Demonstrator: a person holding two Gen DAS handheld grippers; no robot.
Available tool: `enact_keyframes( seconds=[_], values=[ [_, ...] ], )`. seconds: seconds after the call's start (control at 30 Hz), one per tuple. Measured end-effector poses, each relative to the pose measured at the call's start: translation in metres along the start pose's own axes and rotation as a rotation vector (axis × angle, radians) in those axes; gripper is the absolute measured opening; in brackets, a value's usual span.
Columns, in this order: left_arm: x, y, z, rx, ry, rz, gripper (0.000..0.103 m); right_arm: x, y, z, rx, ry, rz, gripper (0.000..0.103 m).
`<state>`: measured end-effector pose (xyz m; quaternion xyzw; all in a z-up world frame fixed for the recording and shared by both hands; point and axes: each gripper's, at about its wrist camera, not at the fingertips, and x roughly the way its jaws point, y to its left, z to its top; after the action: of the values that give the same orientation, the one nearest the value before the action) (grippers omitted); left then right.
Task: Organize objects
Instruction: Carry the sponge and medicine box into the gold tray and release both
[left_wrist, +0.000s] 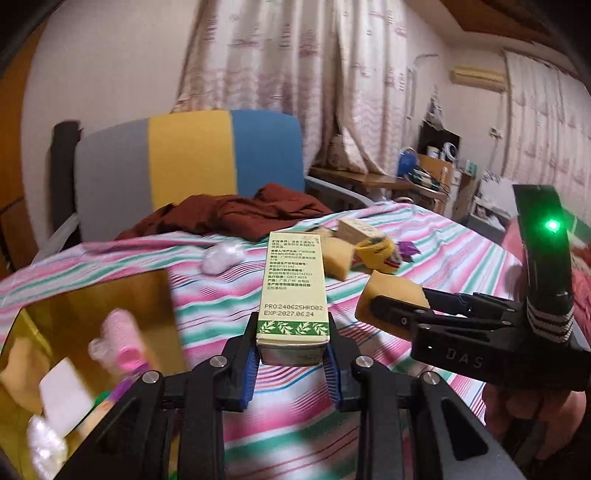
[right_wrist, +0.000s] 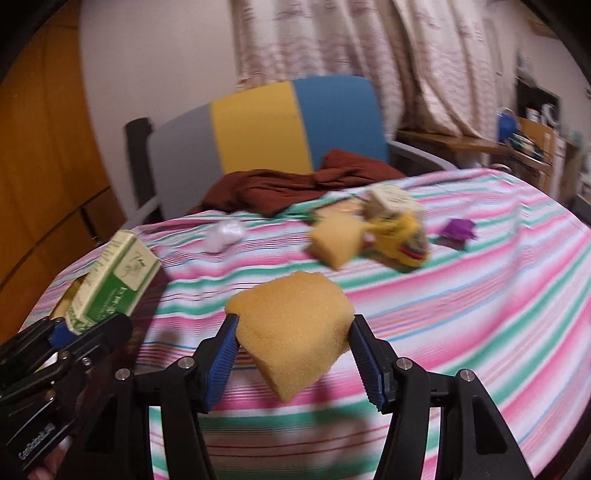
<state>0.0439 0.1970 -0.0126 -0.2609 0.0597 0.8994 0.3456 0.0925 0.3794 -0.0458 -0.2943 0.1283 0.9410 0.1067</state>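
1. Two loads are in the air at once: the left gripper (left_wrist: 291, 363) is clamped on the short end of a tall cream-and-green printed cardboard carton (left_wrist: 293, 291), and the right gripper (right_wrist: 291, 360) squeezes a yellow foam sponge block (right_wrist: 291, 328) between its blue ribbed pads (right_wrist: 221, 360).
2. Judged from the task, the step in hand is carrying both to the open gold-walled storage box (left_wrist: 110, 295), which sits at the left edge of the striped pink-and-green bedsheet (left_wrist: 424, 236) and already holds a pink plastic bottle (left_wrist: 123, 341) and other small items.
3. To do it well, I would drop one load at a time; the carton is nearer the box, so it should go first, lowered until it is over a free patch before the jaws part.
4. The carton is held only at its end and stands forward of the fingers, so a quick swing could lever it loose; slow wrist turns are safer.
5. The sponge is compressed and will spring when released, so let go low inside the box.
6. Pose: the left gripper points forward along the bed, roughly level; the right gripper sits just to its right, angled inward.
7. More remains on the sheet: another yellow sponge piece (right_wrist: 334, 240), a small cream box (right_wrist: 391, 199), a purple scrap (right_wrist: 458, 229) and a white crumpled wad (right_wrist: 225, 232).
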Motion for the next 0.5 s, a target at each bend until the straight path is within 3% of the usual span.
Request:
enact_keyframes(
  seconds=[0.27, 0.5],
  values=[
    [-0.039, 0.065, -0.015, -0.123, 0.002, 0.111, 0.030, -0.003, 0.072, 0.004, -0.141, 0.023, 0.156, 0.060],
    [-0.076, 0.126, -0.038, -0.217, 0.008, 0.262, 0.030, -0.003, 0.142, -0.002, -0.276, 0.078, 0.337, 0.060]
  ],
)
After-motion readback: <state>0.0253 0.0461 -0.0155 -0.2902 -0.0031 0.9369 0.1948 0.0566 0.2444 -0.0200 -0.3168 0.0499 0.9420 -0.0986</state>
